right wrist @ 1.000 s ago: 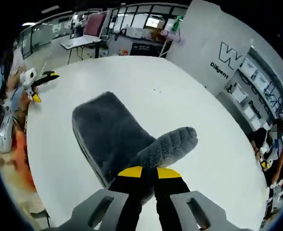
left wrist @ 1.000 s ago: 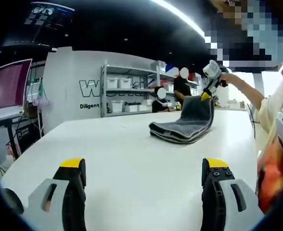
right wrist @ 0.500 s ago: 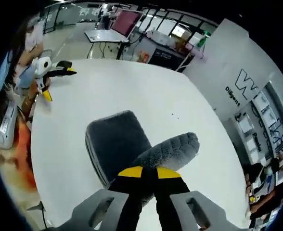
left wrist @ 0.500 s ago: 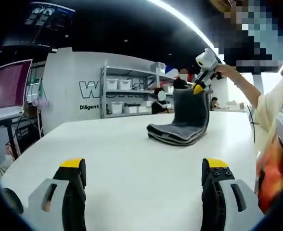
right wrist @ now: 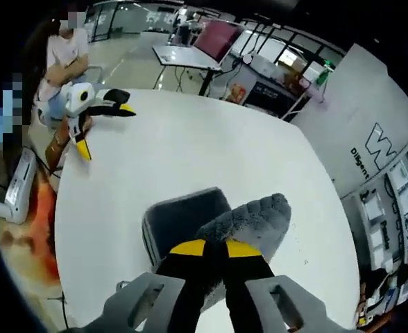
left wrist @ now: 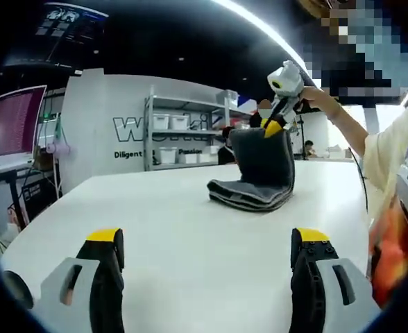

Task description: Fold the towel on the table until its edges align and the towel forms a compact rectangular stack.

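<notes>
Towel, dark grey, sits right of centre in the left gripper view on the white table, lower layers folded flat, one edge drawn straight up. Pinched at that raised edge by the right gripper, yellow-tipped, jaws closed on the cloth, at upper right of centre with a person's hand behind it. Seen from the right gripper view, right gripper at bottom centre, yellow tips pressed together on a fluffy fold of towel, flat folded part lying just left on the table. Left gripper at the bottom of its own view, jaws spread wide, holding nothing, well apart from the towel; also at upper left of the right gripper view, over the table's edge. Shelving with white bins against the far wall.
</notes>
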{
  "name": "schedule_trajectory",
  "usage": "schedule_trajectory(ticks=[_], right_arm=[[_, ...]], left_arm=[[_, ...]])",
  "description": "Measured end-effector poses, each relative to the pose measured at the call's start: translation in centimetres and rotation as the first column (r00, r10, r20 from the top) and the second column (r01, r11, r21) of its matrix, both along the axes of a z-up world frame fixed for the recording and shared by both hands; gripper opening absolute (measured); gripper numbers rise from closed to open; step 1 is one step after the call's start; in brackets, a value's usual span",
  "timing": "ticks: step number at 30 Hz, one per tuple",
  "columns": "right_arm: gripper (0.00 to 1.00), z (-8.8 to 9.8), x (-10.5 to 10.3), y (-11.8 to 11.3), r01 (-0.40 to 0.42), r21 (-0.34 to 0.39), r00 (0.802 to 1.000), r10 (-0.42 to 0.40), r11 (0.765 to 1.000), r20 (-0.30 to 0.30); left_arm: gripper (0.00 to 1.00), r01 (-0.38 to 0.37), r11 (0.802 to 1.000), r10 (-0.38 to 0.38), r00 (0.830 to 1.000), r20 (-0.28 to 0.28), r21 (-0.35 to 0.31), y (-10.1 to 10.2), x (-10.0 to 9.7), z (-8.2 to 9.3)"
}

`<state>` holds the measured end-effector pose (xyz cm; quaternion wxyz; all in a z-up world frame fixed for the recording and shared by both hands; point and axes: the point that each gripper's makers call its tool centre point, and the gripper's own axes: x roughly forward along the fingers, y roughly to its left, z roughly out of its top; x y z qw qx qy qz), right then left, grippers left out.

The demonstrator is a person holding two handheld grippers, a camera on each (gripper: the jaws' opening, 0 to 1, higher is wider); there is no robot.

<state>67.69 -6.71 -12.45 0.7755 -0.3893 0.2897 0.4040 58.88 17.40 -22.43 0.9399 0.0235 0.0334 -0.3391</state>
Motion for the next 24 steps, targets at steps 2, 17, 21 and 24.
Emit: schedule_trajectory(ticks=[2,17,21,24], right_arm=[[0.04,-0.6,0.1,0.8,-0.015,0.006,1.000,0.015,1.000,-0.021],[0.06,-7.5,0.5,4.4,-0.065,0.064,0.979,0.076,0.996,-0.188],[0.07,-8.7,0.6,5.3,-0.062,0.107,0.969,0.086,0.992,-0.233],[0.10,-9.2,0.3,5.8,-0.052,0.147,0.959,0.091,0.988,-0.269]], left_arm=[[0.99,0.000,1.000,0.000,1.000,-0.001,0.000,0.0,0.0,0.0],[0.99,-0.001,1.000,0.001,1.000,-0.006,0.000,-0.2,-0.3,-0.2],[0.99,-0.003,1.000,0.003,1.000,-0.007,0.002,-0.1,-0.3,-0.3],[0.99,-0.004,1.000,0.004,1.000,-0.009,0.003,-0.1,-0.3,-0.3]])
